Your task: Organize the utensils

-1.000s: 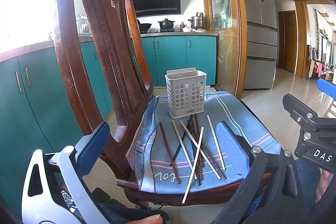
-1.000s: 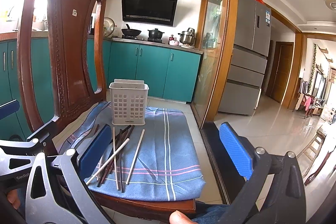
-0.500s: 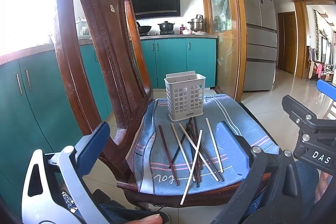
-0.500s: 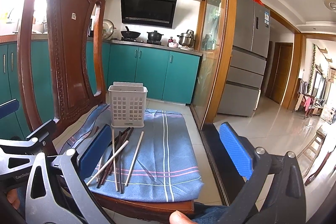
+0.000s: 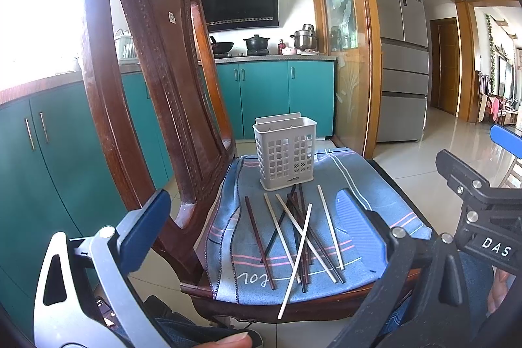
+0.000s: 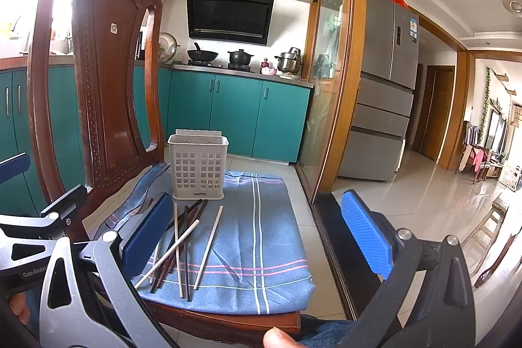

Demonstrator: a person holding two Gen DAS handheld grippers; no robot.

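Both grippers wide apart, nothing held; chopsticks loose on chair seat.

Left gripper (image 5: 251,227) and right gripper (image 6: 257,234) hover before the carved dark wooden chair (image 5: 156,93), jaws spread, gripping nothing. Mixed white and dark chopsticks (image 5: 300,237) lie crossed on the blue striped cloth (image 6: 261,237); white perforated plastic utensil holder (image 5: 285,152) stands upright at their 12 o'clock, just beside the far tips.

Wooden chair (image 5: 169,106), blue cloth (image 6: 261,237) on seat, perhaps a towel
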